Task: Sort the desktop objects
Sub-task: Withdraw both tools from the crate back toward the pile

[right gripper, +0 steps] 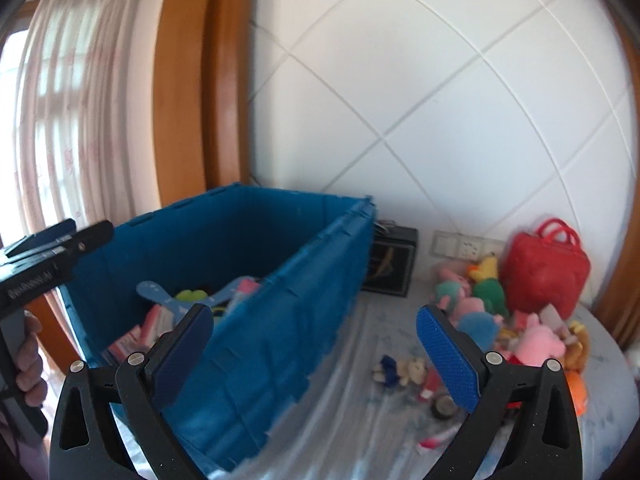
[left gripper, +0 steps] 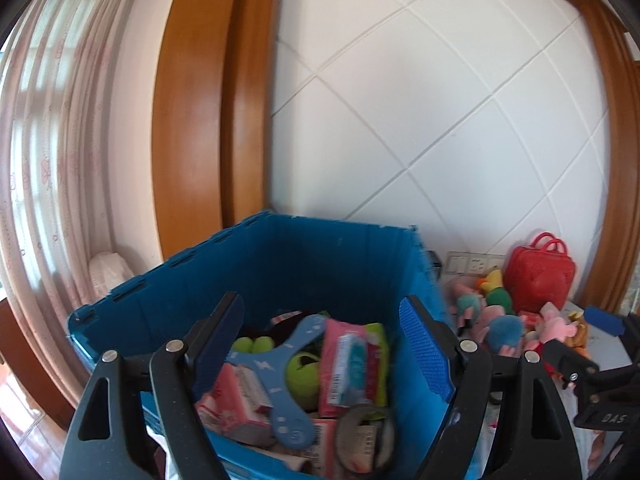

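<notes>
A blue plastic crate [left gripper: 304, 264] stands on the table and holds pink packets, green balls, a blue boomerang toy [left gripper: 276, 364] and a tape roll [left gripper: 362, 436]. My left gripper [left gripper: 324, 344] is open and empty above the crate's opening. My right gripper [right gripper: 316, 348] is open and empty, to the right of the crate [right gripper: 280, 320], above the tablecloth. A pile of plush toys [right gripper: 480, 308] and a small tape roll [right gripper: 445, 406] lie on the table to the right.
A red handbag [right gripper: 546, 268] stands against the white tiled wall at the back right. A black box [right gripper: 394, 264] sits behind the crate. A wooden frame and curtains are on the left. The left gripper's handle [right gripper: 44, 264] shows in the right wrist view.
</notes>
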